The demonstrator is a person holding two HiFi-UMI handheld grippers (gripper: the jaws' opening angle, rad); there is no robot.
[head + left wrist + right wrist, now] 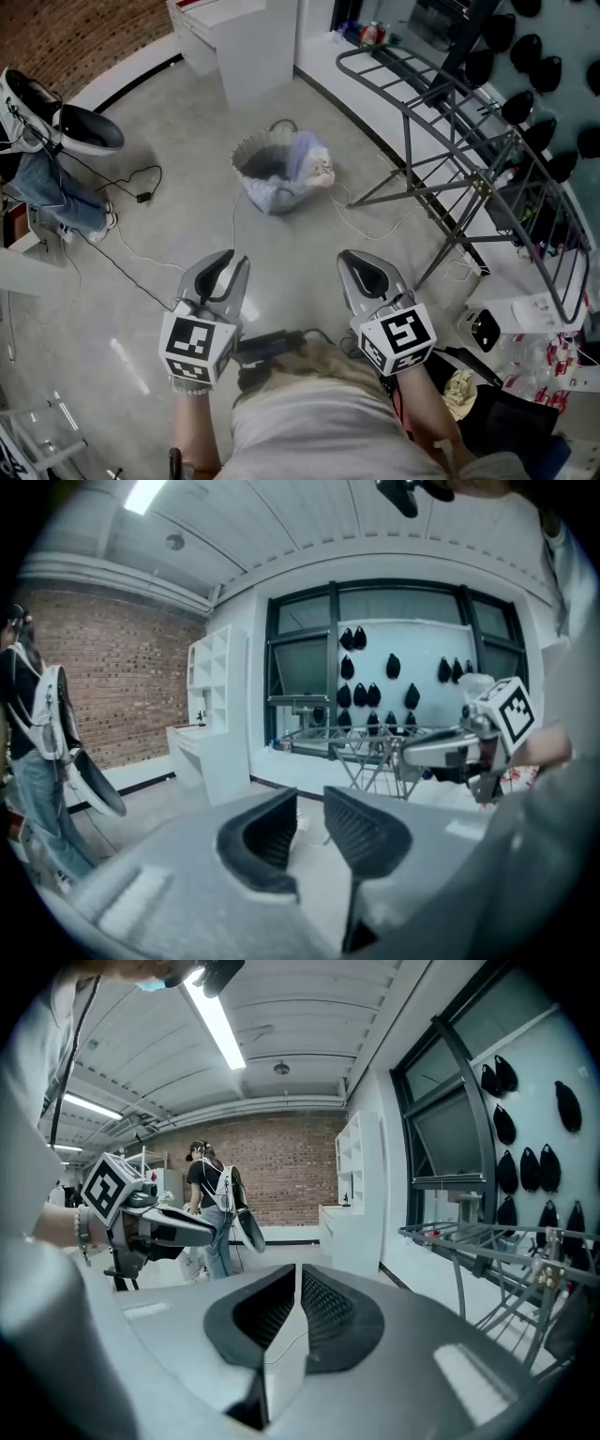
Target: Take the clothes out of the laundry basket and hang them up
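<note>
Head view: laundry basket (pixel 272 178) holding clothes (pixel 307 157) sits on the floor ahead, drying rack (pixel 469 155) to its right. My left gripper (pixel 225 261) and right gripper (pixel 361 264) are well short of it.
Left gripper view: my jaws slightly parted, empty.
Right gripper view: jaws clenched together, empty.

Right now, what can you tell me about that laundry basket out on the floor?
The laundry basket is a round, soft-looking tub in pale grey with a wavy rim and a loop handle at its far edge. It stands upright on the grey floor, left of the metal drying rack and apart from it. Its inside looks dark on the left, and pale bluish clothes bulge over the right side. Only the floor and the clothes visibly touch it.
</note>
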